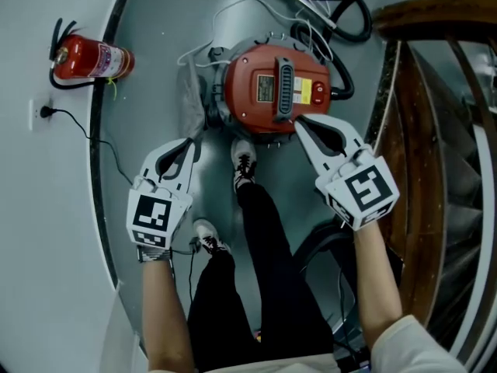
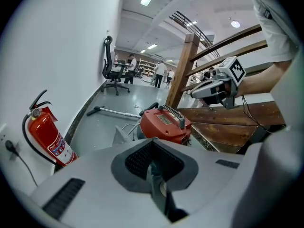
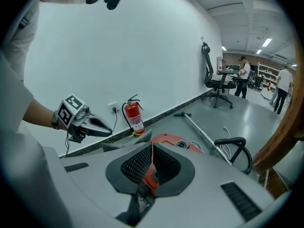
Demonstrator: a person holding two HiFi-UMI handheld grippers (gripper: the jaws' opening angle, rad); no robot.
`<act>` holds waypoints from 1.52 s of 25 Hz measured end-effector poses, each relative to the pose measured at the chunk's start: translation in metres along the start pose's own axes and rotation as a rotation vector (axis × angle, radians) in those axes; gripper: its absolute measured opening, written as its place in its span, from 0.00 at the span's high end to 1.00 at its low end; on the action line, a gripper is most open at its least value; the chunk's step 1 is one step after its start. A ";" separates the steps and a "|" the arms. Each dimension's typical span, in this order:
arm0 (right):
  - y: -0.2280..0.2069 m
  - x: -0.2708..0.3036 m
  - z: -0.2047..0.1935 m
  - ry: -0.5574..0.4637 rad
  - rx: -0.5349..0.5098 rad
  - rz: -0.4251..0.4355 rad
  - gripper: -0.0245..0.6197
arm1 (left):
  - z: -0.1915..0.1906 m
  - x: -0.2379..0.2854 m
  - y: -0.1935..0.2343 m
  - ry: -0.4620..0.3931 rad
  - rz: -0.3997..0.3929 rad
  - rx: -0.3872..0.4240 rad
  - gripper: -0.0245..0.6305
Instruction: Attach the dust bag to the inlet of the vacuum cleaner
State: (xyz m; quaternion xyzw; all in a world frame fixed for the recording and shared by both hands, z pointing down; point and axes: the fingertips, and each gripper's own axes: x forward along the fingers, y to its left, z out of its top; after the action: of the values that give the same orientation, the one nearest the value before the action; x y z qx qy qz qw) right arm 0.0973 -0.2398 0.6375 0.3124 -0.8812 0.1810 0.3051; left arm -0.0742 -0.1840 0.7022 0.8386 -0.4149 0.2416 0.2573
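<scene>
**Item: dust bag.** Limp grey fabric dust bag (image 1: 191, 92), lying on the pale grey floor (image 1: 155, 22). It sits against the 9 o'clock side of the vacuum cleaner and appears not yet fitted. In the head view its long axis runs roughly 12 to 6 o'clock.

**Item: vacuum cleaner.** Round red canister vacuum cleaner (image 1: 268, 92) with a black carry handle across its lid, standing on the floor just ahead of the person's feet. The inlet seems to be on the bag's side of the body, but its exact spot cannot be made out.

**Item: left gripper.** White two-jaw left gripper (image 1: 189, 144) with the jaws together and nothing between them. The bag lies at 12 o'clock from its tips, near but not touching.

**Item: right gripper.** White two-jaw right gripper (image 1: 299, 123), also closed with nothing held. Only a sliver of the red canister shows past the seam of its pads. Its tips hang over the 5 o'clock edge of the canister, and the bag lies across the vacuum at about 10 o'clock.

**Governing relation.** The left gripper is the nearer one to the bag, which lies straight ahead along its jaw line. The right gripper is the nearer one to the canister. Likely next need: the left jaws part and take the bag's near end.

**Also present.** Red fire extinguisher (image 1: 89, 59) by the wall, at 10 o'clock from the left gripper and well apart.
</scene>
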 end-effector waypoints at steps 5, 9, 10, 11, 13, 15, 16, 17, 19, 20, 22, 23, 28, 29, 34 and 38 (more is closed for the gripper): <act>0.015 -0.024 0.014 0.023 -0.052 0.009 0.92 | 0.017 -0.028 -0.013 0.029 -0.029 0.058 0.96; 0.031 -0.049 0.032 0.037 -0.076 0.005 0.92 | 0.037 -0.061 -0.021 0.056 -0.036 0.111 0.96; 0.036 -0.056 0.037 0.037 -0.081 0.004 0.92 | 0.043 -0.070 -0.023 0.057 -0.035 0.118 0.96; 0.041 -0.064 0.042 0.036 -0.084 0.003 0.92 | 0.049 -0.079 -0.025 0.057 -0.034 0.125 0.96; 0.050 -0.078 0.052 0.031 -0.086 0.001 0.92 | 0.061 -0.095 -0.029 0.051 -0.030 0.138 0.96; 0.057 -0.089 0.065 0.024 -0.100 -0.003 0.92 | 0.074 -0.109 -0.031 0.040 -0.025 0.147 0.96; 0.060 -0.094 0.071 0.020 -0.109 -0.006 0.92 | 0.079 -0.115 -0.033 0.035 -0.023 0.150 0.96; 0.063 -0.100 0.077 0.015 -0.116 -0.009 0.92 | 0.085 -0.121 -0.035 0.031 -0.021 0.154 0.96; 0.069 -0.111 0.089 0.003 -0.122 -0.013 0.92 | 0.096 -0.132 -0.038 0.024 -0.017 0.162 0.96; 0.072 -0.116 0.094 -0.001 -0.126 -0.013 0.92 | 0.101 -0.137 -0.040 0.021 -0.013 0.166 0.96; 0.078 -0.126 0.102 -0.003 -0.137 -0.013 0.92 | 0.112 -0.147 -0.045 0.013 -0.006 0.176 0.96; 0.081 -0.133 0.105 -0.006 -0.141 -0.015 0.92 | 0.118 -0.153 -0.049 0.008 -0.003 0.180 0.96; 0.094 -0.170 0.127 -0.031 -0.153 -0.040 0.92 | 0.142 -0.184 -0.066 -0.008 0.006 0.196 0.96; 0.097 -0.177 0.133 -0.039 -0.155 -0.048 0.92 | 0.147 -0.191 -0.068 -0.012 0.008 0.200 0.96; 0.106 -0.218 0.160 -0.070 -0.184 -0.082 0.92 | 0.174 -0.225 -0.084 -0.038 0.030 0.225 0.96; 0.118 -0.246 0.180 -0.094 -0.217 -0.092 0.92 | 0.198 -0.252 -0.098 -0.062 0.047 0.263 0.96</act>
State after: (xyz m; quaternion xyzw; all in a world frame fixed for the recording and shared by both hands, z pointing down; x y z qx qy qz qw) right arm 0.0950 -0.1363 0.3278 0.3257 -0.8937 0.0559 0.3035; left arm -0.0915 -0.1142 0.3752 0.8622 -0.4070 0.2740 0.1264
